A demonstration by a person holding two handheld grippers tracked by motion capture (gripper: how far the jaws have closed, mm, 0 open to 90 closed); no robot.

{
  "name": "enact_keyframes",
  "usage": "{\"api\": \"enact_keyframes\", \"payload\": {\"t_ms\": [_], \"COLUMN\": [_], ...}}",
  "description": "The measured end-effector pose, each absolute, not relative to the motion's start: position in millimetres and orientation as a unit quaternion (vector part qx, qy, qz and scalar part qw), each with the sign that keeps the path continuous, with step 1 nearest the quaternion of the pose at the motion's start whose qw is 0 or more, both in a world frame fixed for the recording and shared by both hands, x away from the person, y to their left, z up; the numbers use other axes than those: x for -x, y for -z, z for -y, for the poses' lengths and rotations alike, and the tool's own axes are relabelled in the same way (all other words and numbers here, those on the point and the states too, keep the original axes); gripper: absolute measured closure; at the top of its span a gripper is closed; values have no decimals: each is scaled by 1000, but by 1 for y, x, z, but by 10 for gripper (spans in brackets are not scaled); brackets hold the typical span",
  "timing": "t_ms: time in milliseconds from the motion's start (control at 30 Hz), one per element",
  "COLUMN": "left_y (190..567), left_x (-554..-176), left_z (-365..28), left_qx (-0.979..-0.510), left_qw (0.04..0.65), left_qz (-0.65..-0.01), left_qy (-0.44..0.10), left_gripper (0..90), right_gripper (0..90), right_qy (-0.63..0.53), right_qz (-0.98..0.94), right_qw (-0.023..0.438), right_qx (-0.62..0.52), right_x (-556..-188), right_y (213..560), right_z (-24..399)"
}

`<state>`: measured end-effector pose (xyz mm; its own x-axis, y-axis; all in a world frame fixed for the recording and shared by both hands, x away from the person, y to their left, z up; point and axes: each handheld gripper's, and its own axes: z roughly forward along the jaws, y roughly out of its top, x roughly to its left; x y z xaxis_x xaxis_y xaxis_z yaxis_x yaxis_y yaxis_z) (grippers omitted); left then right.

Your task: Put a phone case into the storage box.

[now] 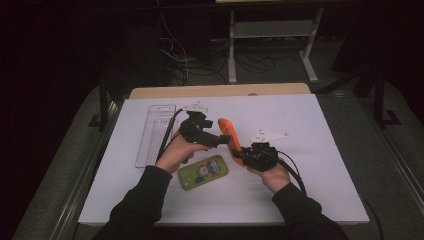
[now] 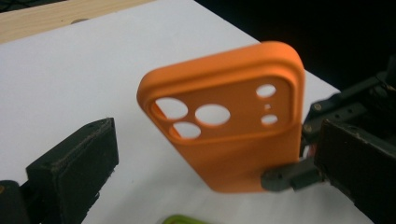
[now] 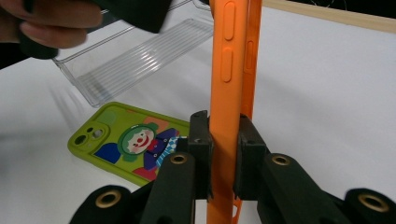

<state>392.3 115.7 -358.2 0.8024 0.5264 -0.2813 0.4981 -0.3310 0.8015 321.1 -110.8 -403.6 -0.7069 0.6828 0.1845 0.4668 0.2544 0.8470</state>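
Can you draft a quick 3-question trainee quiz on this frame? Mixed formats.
1. True or false: the right gripper is shut on the orange phone case.
2. Multiple choice: where is the green clown phone case?
A. lying flat on the white table
B. inside the clear plastic tray
C. between the jaws of the left gripper
3. Fill in: in the left gripper view, the left gripper's jaws stand ____, one on each side of the orange case, not touching it.

Key
1. True: its pads press on the case's lower end and hold it upright, off the table.
2. A
3. open
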Motion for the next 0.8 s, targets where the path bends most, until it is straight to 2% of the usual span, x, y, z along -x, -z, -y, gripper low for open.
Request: {"api": "enact_keyframes", "payload": {"t_ms": [367, 800], "left_y": [372, 371], "left_x": [-396, -396], "left_z": [-98, -98], "left_qx": [-804, -799], "left_qw": [500, 506], "left_qz": [-322, -326], "left_qy": [4, 7], "left_gripper": [0, 3], "right_gripper": [784, 784], "right_qy": [-505, -503], "right_qz": [-777, -778], "right_qw": [96, 99], "right_qx": [-364, -363], "right_x": [-321, -321], "right_y": [402, 403], "right_z": [107, 106]}}
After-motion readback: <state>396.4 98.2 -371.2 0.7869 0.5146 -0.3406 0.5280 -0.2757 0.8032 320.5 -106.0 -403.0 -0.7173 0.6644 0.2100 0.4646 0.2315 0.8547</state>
